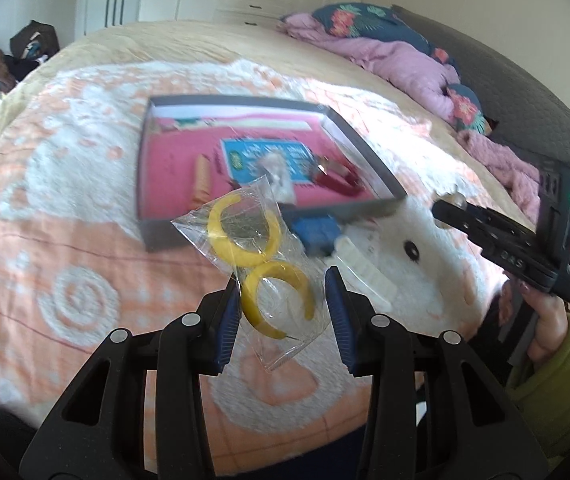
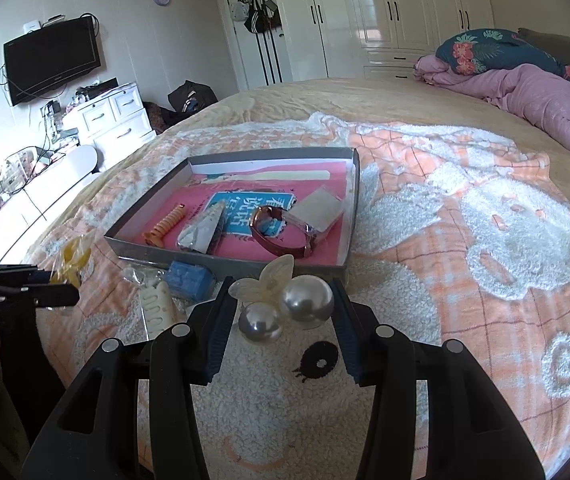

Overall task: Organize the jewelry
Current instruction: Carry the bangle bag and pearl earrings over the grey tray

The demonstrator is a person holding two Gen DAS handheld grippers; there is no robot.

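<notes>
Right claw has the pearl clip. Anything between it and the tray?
Nothing visible. The pearl clip sits in the right claw just short of the tray near wall; the blue box lies off to the left.

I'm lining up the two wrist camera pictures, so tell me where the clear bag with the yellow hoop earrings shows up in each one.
Left wrist view: the bag of yellow hoop earrings is at centre, between the left gripper fingers.
Right wrist view: the same bag is small at the left edge, at the tip of the left gripper.
Shared landmark: the grey tray with the pink lining, on the bed behind the bag.
</notes>
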